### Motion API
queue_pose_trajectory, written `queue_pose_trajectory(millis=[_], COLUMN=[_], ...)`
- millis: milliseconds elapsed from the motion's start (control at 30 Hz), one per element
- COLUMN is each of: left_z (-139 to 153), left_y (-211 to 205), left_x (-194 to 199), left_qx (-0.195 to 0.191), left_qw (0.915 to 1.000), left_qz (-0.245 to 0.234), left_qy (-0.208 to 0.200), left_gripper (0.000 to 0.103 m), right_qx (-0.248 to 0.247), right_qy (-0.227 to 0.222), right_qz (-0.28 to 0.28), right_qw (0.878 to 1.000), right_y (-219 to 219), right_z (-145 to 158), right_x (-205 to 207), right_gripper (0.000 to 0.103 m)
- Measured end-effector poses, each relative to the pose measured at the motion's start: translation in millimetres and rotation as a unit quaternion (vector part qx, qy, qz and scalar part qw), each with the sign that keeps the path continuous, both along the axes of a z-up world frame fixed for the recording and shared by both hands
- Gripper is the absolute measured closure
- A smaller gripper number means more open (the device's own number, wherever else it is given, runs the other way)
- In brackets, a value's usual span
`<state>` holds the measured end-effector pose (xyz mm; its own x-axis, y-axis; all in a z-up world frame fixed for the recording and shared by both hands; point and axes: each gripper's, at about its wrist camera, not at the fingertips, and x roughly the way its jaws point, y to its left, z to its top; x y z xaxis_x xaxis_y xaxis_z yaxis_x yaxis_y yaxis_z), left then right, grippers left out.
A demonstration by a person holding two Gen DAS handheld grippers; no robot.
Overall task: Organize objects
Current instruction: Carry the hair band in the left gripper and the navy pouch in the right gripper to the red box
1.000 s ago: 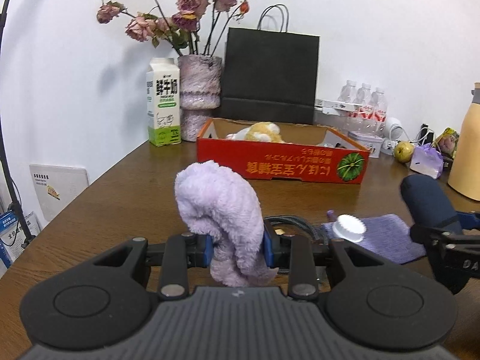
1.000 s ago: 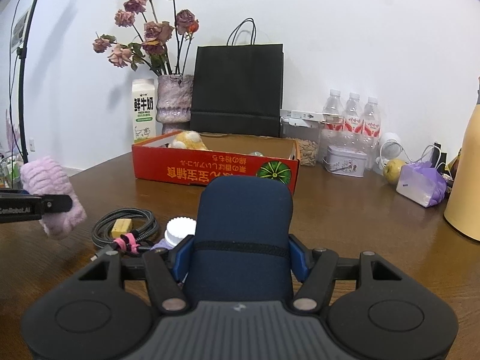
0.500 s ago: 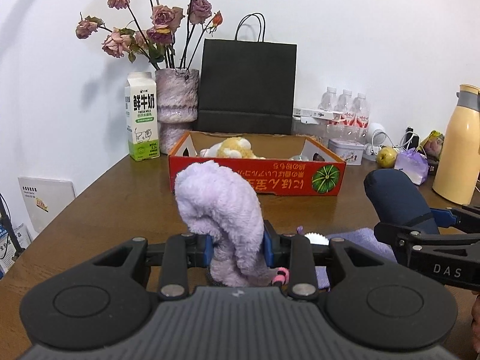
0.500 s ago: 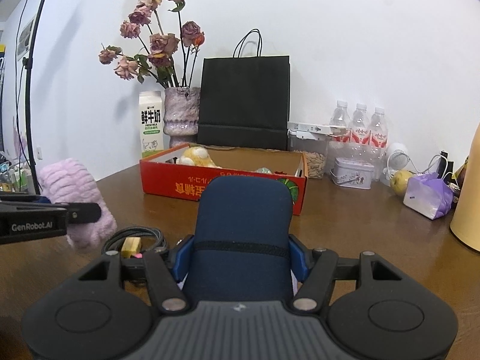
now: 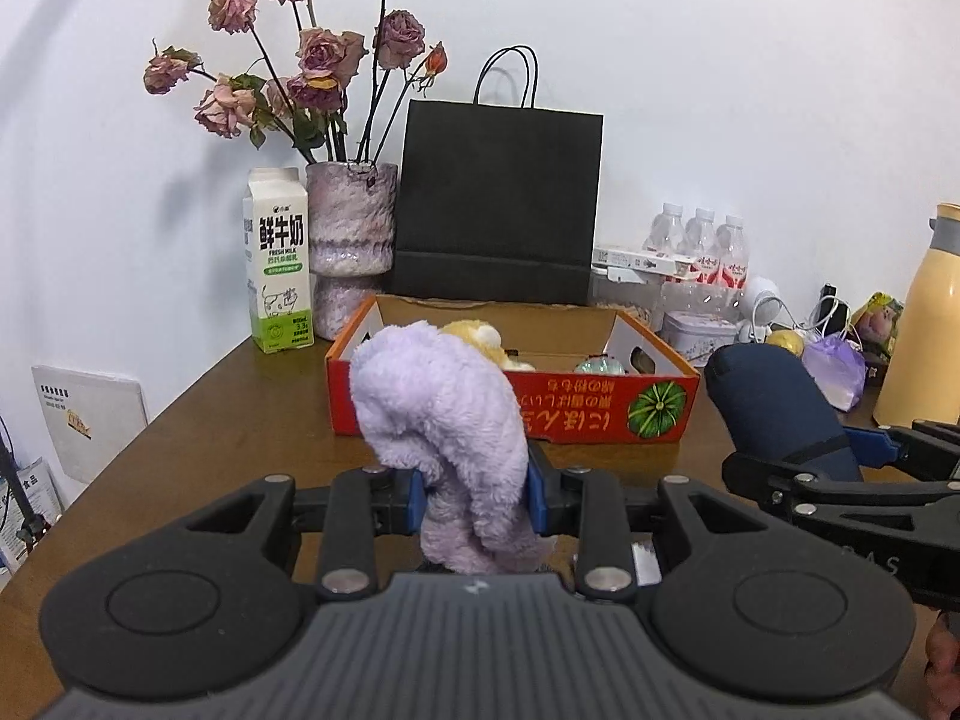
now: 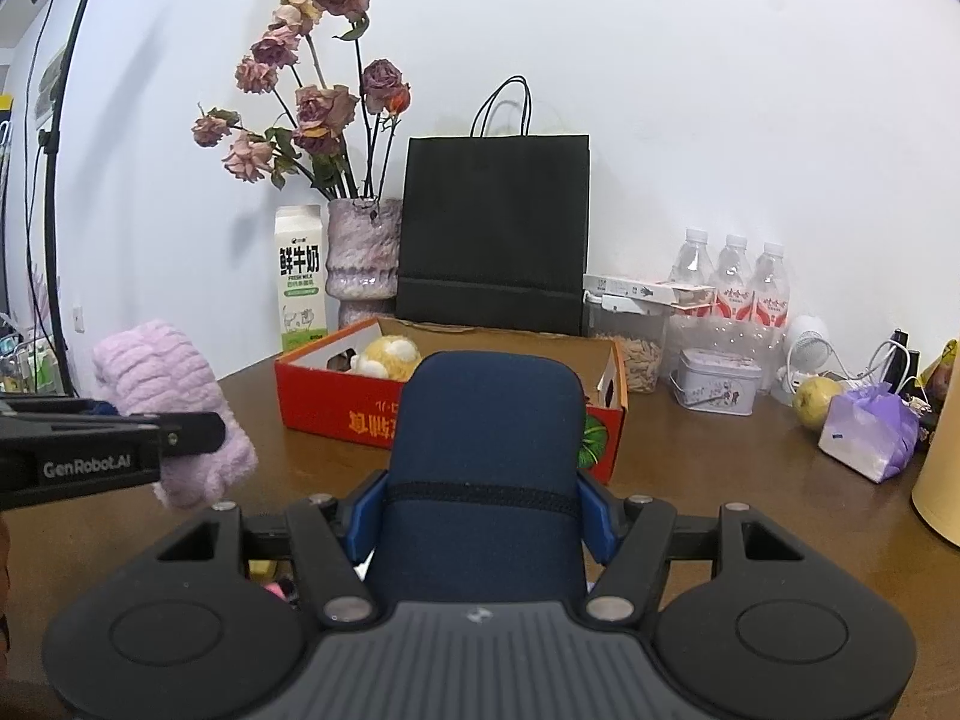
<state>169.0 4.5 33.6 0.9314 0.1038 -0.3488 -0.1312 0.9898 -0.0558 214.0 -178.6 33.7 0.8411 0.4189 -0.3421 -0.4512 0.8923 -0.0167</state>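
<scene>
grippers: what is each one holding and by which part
Left gripper pinches the purple fluffy cloth near its lower end; right gripper clamps the navy pouch across its middle.

Yellow flask cut off at right edge, red box front hidden behind navy pouch, plush toy mostly hidden behind lilac cloth, tin label too small to read.

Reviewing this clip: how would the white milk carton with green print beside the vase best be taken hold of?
Grip the white milk carton with green print across its two flat side walls, about mid-height, coming in level from the table's open front. It stands upright, with the mottled pink vase close on one side and the wall behind. Its gabled top tapers, so it probably offers less purchase than the straight body.
</scene>
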Motion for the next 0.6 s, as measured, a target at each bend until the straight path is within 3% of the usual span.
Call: queue_pose_trajectory(millis=[600], left_z=[15.2], left_y=[4.1], left_x=[55.0], left_qx=[-0.008], left_qw=[1.0], left_qz=[0.004], left_qy=[-0.001], left_gripper=[0.071], right_qx=[-0.002], right_qy=[0.008], right_qz=[0.015], right_qw=[1.0], right_y=[28.3], right_z=[12.1], right_x=[48.4], right_gripper=[0.04])
